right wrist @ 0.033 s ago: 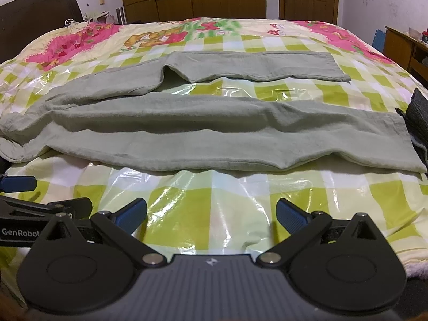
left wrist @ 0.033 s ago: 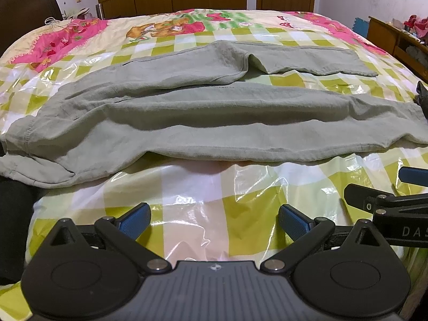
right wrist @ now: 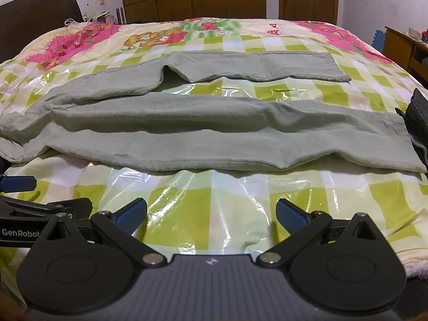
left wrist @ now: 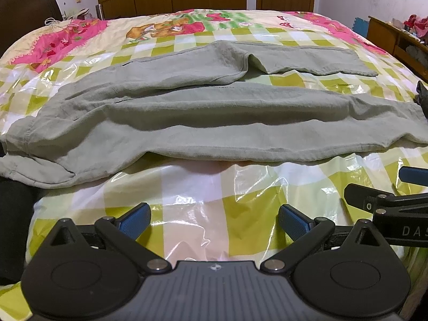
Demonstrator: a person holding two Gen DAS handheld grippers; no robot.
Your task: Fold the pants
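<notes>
Spread lengthwise across the checked bed cover (left wrist: 214, 192) at twelve o'clock: grey-green pants (left wrist: 203, 123), waistband at nine, leg hems at three; below at six, left gripper (left wrist: 214, 220) and right gripper (right wrist: 211, 215) both wide open, holding nothing, clear of the cloth.

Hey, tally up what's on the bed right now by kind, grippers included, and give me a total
Grey-green pants: 1
Dark garment at the right edge of the bed: 1
Grippers, both open and empty: 2, left gripper and right gripper
Total: 4
</notes>
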